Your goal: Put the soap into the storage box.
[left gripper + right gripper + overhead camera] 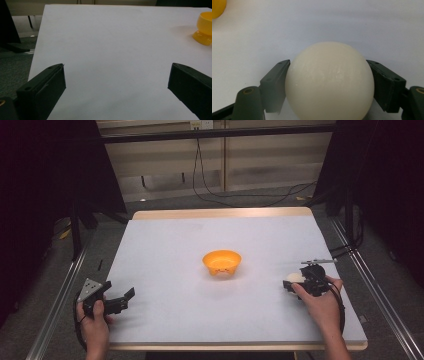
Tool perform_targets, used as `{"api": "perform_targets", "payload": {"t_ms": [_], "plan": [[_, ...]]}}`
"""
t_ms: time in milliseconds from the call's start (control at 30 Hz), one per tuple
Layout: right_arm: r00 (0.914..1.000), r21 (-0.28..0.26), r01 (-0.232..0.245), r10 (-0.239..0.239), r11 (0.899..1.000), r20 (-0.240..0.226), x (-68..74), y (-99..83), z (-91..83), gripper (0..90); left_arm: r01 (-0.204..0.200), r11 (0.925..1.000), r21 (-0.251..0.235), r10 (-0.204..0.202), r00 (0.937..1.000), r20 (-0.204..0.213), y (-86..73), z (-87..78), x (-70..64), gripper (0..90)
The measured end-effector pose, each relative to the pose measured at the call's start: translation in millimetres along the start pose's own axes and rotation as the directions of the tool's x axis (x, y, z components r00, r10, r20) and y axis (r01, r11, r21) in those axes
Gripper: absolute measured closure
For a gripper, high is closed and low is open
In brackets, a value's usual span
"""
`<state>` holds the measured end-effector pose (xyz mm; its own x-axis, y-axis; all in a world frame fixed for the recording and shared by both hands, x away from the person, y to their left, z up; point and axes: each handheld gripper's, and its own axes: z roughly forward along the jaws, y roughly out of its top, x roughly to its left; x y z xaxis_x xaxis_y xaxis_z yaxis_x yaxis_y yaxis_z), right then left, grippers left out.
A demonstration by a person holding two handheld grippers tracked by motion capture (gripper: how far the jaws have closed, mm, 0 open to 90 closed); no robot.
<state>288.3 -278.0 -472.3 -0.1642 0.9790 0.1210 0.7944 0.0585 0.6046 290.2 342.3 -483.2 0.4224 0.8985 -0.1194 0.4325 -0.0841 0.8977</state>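
Gripping white ball at right edge, left idle

Right gripper [294, 283] sits near the table's [200, 320] right edge, jaws pointing left toward centre, clamped on either side of a white ball [329, 80]. Ball is round, no long axis; its lower part is cut off in the right gripper view. Right hand [320, 302] wraps the gripper body from behind. Left gripper [116, 82] rests at the near-left corner, angled right, jaws wide apart with bare table between. Orange bowl [221, 262] stands upright mid-table, opening up, well apart from both grippers; partly cropped in the gripper views.
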Motion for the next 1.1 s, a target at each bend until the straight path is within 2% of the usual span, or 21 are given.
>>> {"api": "perform_targets", "payload": {"t_ms": [200,233,400,500,833,1100], "plan": [[1.0,0.016,-0.005,0.005,1.0,0.002,0.5,1.2,0.0,23.9,0.0,1.0,-0.001,0.0,1.0,0.0,0.0,0.0,0.1,1.2],[1.0,0.013,-0.006,0.006,1.0,0.003,0.1,1.2,-0.1,24.0,0.009,1.0,-0.002,-0.009,0.9999,0.007,-0.2,0.1,-0.4,1.2],[0.9997,0.001,-0.007,0.007,1.0,0.022,0.4,0.1,-1.3,24.1,0.0,1.0,-0.001,0.0,1.0,0.0,0.0,0.1,0.1,1.2],[0.9997,-0.01,-0.023,0.023,1.0,0.006,-1.2,0.4,-2.7,24.1,0.001,1.0,0.0,-0.001,1.0,0.004,0.1,0.2,0.4,1.2],[0.9999,-0.024,0.004,-0.005,1.0,-0.013,4.9,7.2,-6.9,24.1,0.003,1.0,0.0,-0.003,1.0,0.003,-0.1,0.2,-0.2,1.2],[0.9997,-0.033,0.002,-0.003,0.999,-0.024,9.0,12.8,-7.3,24.1,0.001,1.0,-0.001,-0.001,1.0,0.001,0.0,0.1,0.0,1.2]]}}
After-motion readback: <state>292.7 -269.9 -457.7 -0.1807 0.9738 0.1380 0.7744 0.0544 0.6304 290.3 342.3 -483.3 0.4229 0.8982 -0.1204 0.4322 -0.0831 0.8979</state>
